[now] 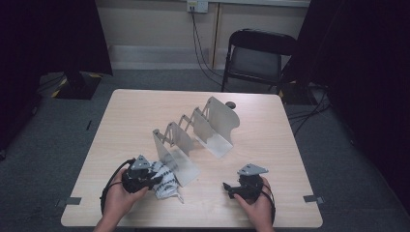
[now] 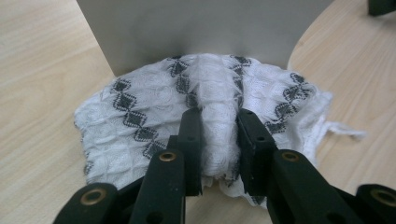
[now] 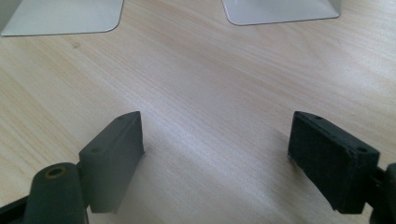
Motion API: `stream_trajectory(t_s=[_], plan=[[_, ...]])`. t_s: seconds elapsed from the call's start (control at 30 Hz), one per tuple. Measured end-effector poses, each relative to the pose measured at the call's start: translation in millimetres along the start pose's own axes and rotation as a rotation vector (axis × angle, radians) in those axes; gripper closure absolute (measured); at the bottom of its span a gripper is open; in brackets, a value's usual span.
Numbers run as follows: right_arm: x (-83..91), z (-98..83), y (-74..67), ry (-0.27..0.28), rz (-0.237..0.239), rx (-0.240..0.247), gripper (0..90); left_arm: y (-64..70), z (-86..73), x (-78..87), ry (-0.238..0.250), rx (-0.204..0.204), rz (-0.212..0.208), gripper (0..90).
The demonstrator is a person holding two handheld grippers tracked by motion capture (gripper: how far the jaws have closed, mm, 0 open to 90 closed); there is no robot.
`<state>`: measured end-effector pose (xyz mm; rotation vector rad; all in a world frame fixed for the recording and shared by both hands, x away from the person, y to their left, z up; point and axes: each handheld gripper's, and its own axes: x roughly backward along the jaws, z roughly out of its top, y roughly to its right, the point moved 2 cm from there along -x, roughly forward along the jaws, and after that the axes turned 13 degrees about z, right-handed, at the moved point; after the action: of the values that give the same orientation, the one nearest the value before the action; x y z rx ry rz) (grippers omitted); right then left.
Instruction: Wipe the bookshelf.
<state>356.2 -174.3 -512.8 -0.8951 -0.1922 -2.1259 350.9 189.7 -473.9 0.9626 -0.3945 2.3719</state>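
A crumpled white cloth with a dark diamond pattern (image 2: 140,116) lies on the table against the nearest grey metal panel (image 2: 201,28). My left gripper (image 2: 218,126) is shut on a raised fold of that cloth, both pads pressing its sides. In the high view the cloth (image 1: 167,181) sits at the near left, with the left gripper (image 1: 157,178) on it. My right gripper (image 3: 215,140) hovers open over bare wood, nothing between its jaws. From above, the right gripper (image 1: 227,187) rests at the near right.
A folding grey metal rack (image 1: 196,133) of upright panels runs diagonally across the table's middle. Its flat feet (image 3: 65,16) lie ahead of the right gripper. A small dark object (image 1: 231,104) sits at the far edge. A black chair (image 1: 256,58) stands behind the table (image 1: 135,111).
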Motion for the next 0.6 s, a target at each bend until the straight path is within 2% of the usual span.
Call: stream_trajectory(t_s=[0.13, 0.23, 0.6], plan=[[0.0, 0.0, 0.0, 0.000, 0.000, 0.000, 17.2, -1.9, 3.7, 7.3, 0.017, 0.020, -0.009, 73.4], [0.0, 0.0, 0.0, 0.000, 0.000, 0.000, 17.2, -1.1, 7.2, 12.6, 0.022, 0.008, -0.012, 73.3], [0.0, 0.1, -0.1, 0.000, 0.000, -0.001, 17.2, -2.7, 25.9, 31.6, 0.036, 0.009, -0.013, 72.8]])
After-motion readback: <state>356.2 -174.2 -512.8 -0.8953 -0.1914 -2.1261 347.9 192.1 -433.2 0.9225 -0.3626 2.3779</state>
